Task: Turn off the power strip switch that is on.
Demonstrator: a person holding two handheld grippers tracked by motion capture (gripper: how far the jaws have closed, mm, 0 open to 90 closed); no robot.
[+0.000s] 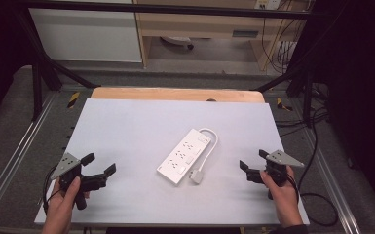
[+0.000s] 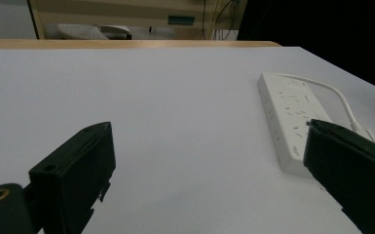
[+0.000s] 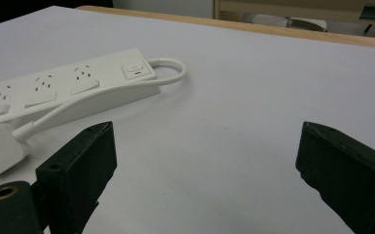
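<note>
Power strip: we see it mid-table, between our two grippers, apart from both.
Left gripper: we hold it released, jaws wide, nothing between; strip lies ahead to its right.
Right gripper: we hold it released, empty; strip and plug lie just left.
Table: white, bears the strip.

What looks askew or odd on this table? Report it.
Little stands out. The white power strip lies diagonally across the grey table, its short cable looped back so the plug rests beside its near end. Nothing looks spilled or damaged.
</note>
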